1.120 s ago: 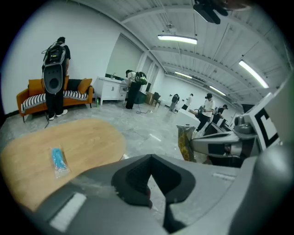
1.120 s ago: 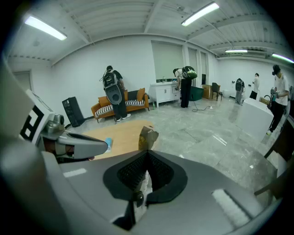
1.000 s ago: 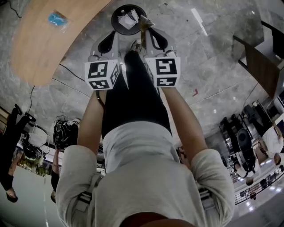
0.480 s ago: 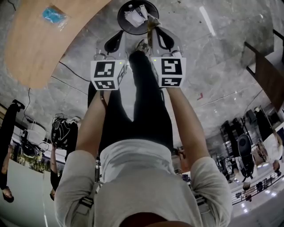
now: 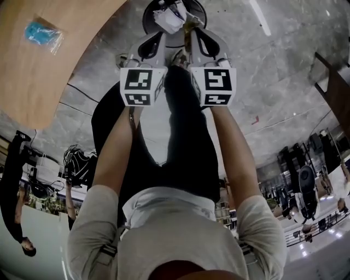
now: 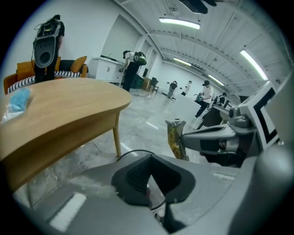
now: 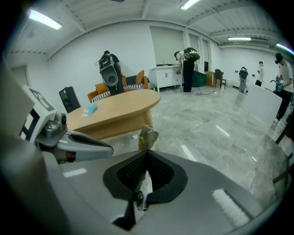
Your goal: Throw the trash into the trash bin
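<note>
A round black trash bin (image 5: pixel 146 15) with white paper (image 5: pixel 165 19) in it stands on the floor at the top of the head view. My right gripper (image 5: pixel 188 31) is shut on a crumpled yellow-brown snack wrapper (image 5: pixel 191 23), which hangs over the bin's near edge. The wrapper (image 7: pixel 147 137) sticks out past the right gripper (image 7: pixel 146 155) in its own view, and the wrapper (image 6: pixel 175 137) also shows in the left gripper view. My left gripper (image 5: pixel 160 37) is beside it, shut with nothing in its jaws. The person's legs stand right behind both grippers.
A curved wooden table (image 5: pixel 49 65) lies to the left with a blue packet (image 5: pixel 41 34) on it. A dark chair (image 5: pixel 334 82) is at the right edge. Cables run over the marble floor near the table. People and equipment stand further off in the room.
Both grippers have sunk side by side toward the bin, and the wrapper now hangs lower over its rim. The jaws look the same as before.
</note>
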### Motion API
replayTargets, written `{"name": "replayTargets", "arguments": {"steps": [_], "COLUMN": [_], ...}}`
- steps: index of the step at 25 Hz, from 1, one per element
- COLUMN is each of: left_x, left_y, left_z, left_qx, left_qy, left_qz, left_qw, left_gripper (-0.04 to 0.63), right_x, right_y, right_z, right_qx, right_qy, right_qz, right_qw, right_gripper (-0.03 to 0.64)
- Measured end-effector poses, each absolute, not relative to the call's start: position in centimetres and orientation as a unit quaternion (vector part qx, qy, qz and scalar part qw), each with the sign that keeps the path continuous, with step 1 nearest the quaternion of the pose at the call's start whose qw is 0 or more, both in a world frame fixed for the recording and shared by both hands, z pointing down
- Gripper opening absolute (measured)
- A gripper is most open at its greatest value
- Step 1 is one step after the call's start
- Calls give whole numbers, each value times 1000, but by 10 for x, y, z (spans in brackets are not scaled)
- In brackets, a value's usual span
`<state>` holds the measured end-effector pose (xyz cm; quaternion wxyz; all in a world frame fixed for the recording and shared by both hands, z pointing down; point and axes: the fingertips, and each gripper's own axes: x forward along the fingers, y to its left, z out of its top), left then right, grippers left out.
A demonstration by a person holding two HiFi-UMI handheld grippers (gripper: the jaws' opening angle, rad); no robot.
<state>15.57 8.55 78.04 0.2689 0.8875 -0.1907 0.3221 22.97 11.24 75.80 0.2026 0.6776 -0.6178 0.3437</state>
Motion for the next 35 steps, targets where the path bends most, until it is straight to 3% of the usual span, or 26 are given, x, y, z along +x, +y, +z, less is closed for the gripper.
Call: {"name": "replayTargets", "arguments": {"steps": [20, 23, 27, 30, 35], "left_x": [156, 153, 146, 142, 133], "left_y": [79, 78, 81, 83, 89], "left_z": [899, 896, 873, 842, 785], "left_qx": [880, 879, 876, 876, 872], "left_qy": [-187, -187, -193, -196, -207], "left_qz": [351, 352, 352, 351, 347], "left_qw": [258, 260, 267, 268, 278], "left_gripper": [18, 18, 18, 18, 18], "right_x": [234, 238, 235, 238, 222], "right_y": [90, 88, 91, 93, 98], "right_z": [906, 899, 872, 836, 767], "right_qx": [669, 682, 679, 687, 676], "right_qy": [-596, -592, -604, -604, -625], "right_qz": [371, 357, 350, 340, 323], "right_qw": [244, 241, 227, 219, 218], "right_gripper": [9, 75, 97, 11, 8]}}
